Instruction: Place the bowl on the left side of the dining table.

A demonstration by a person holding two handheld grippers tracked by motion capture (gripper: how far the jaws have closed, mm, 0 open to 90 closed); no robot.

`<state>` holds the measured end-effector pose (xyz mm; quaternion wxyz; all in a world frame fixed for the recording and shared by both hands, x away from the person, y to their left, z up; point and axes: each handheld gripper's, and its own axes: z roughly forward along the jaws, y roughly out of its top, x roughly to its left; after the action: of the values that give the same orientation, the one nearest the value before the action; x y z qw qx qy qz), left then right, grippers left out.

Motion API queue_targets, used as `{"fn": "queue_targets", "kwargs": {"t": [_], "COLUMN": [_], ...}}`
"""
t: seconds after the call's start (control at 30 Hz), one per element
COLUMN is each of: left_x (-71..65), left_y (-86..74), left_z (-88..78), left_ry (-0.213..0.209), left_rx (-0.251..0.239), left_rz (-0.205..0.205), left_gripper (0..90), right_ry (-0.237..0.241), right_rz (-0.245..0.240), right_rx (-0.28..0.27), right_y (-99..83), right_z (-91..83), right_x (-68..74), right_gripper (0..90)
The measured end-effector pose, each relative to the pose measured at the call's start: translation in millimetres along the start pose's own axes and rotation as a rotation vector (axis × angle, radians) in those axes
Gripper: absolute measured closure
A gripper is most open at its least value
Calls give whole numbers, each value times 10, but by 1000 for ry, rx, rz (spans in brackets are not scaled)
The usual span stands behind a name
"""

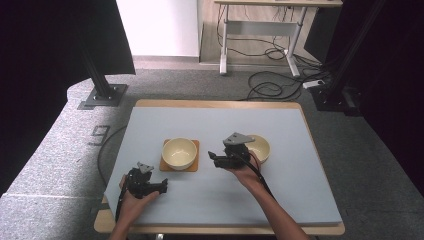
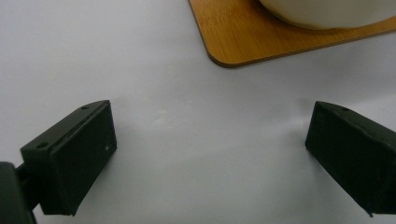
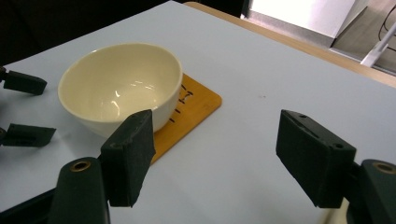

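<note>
A cream bowl [image 1: 179,152] [image 3: 119,86] stands on a square wooden coaster [image 1: 190,167] [image 2: 243,37] [image 3: 196,109] left of the mat's middle. A second cream bowl [image 1: 261,148] sits directly on the mat to its right, partly hidden behind my right gripper [image 1: 214,159]. That gripper [image 3: 217,140] points left toward the bowl on the coaster, open and empty, a short way from it. My left gripper [image 1: 162,186] [image 2: 210,126] rests low near the front left of the mat, open with nothing between its jaws, just short of the coaster's near corner. The left gripper's fingertips [image 3: 23,83] appear beyond the bowl in the right gripper view.
A grey mat [image 1: 215,120] covers the wooden table [image 1: 220,104]. Black frame posts [image 1: 102,85] stand on the carpet at the back left and right. Cables [image 1: 270,87] and a desk's legs [image 1: 223,45] lie beyond the table.
</note>
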<state>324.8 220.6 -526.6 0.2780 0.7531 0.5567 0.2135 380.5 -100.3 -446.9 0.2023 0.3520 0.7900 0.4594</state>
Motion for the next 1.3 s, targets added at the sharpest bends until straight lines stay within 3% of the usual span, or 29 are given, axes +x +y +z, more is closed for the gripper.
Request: {"fn": "queue_targets", "kwargs": {"t": [0.43, 0.8, 1.3], "left_x": [-1, -1, -1], "left_y": [0, 1, 1], "left_z": [0, 1, 1], "left_ry": [0, 0, -1], "left_rx": [0, 0, 0], "left_rz": [0, -1, -1], "left_gripper": [19, 19, 19], "right_ry": [-35, -83, -123], "right_rz": [8, 37, 55], "right_rx": [-41, -58, -67], "right_y": [-200, -504, -823], "right_z": [-386, -755, -1072], "right_x": [-207, -446, -630], "right_gripper": [278, 278, 277]}}
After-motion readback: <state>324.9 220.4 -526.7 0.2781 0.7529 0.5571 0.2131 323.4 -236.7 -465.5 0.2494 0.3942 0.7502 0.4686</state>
